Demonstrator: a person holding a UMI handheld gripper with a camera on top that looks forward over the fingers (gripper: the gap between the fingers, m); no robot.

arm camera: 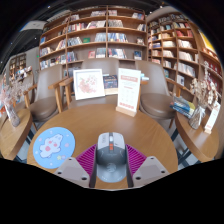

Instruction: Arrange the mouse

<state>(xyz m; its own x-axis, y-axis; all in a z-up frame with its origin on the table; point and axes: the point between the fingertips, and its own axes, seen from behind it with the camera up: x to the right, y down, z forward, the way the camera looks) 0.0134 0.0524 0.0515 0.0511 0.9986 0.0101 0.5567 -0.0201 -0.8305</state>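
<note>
1. A round blue mouse pad [53, 146] lies on the wooden round table [120, 128], left of the fingers.
2. The gripper [111, 166] holds a grey mouse [111, 160]; both purple pads [87, 158] press on its sides, so the fingers are closed only partly.
3. Beyond, a white sign [129, 91] stands upright, and bookshelves [100, 35] are behind.

Grey mouse [111, 158], lengthwise between the fingers [78, 170], pressed by both purple pads, above the round wooden table [100, 122]
</note>
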